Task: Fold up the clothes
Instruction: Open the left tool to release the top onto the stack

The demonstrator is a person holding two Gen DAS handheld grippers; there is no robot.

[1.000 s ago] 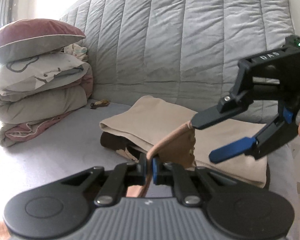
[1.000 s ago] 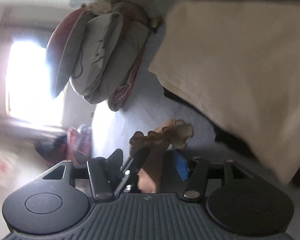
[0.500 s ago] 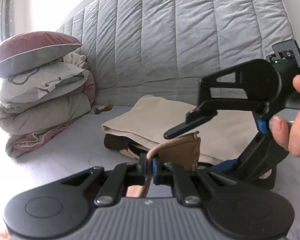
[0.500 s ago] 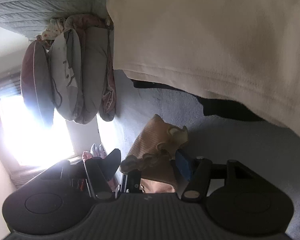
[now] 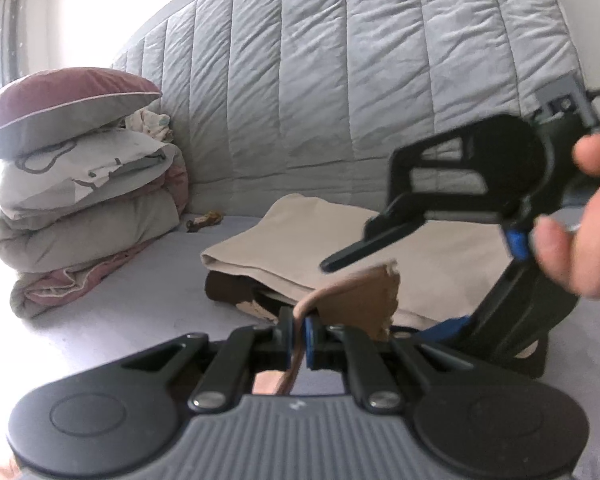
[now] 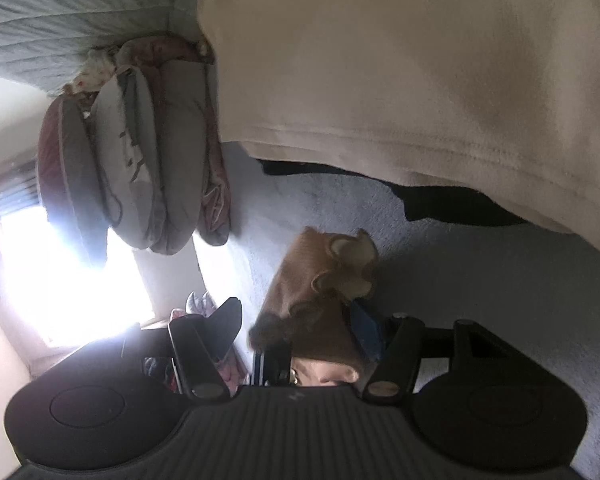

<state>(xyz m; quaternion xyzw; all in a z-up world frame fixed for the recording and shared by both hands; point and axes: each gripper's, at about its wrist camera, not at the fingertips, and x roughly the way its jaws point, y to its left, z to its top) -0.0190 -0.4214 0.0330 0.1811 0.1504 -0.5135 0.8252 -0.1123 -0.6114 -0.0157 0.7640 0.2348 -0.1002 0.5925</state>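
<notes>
My left tongs (image 5: pixel 299 334) are clamped on a thin strip of a small brown garment (image 5: pixel 364 300), whose scalloped edge stands up just past the tips. My right tongs (image 5: pixel 384 288), held in my right hand (image 5: pixel 580 232), are rolled on their side, so one black finger (image 5: pixel 374 242) lies above the brown cloth and the blue-padded one sits below it; the two stand apart, with the cloth between them but not pinched. From the right wrist, the same brown garment (image 6: pixel 320 292) hangs in the gap, close to the blue pad (image 6: pixel 366 330) and clear of the other finger (image 6: pixel 224 330).

Behind the tongs, a folded beige garment (image 5: pixel 340 236) lies on a dark one (image 5: pixel 228 290), both on the grey bed (image 5: pixel 120 312). A stack of pillows and folded bedding (image 5: pixel 80 200) stands at the left, against the quilted grey headboard (image 5: pixel 360 80). A small crumpled scrap (image 5: pixel 204 220) lies at the foot of the headboard.
</notes>
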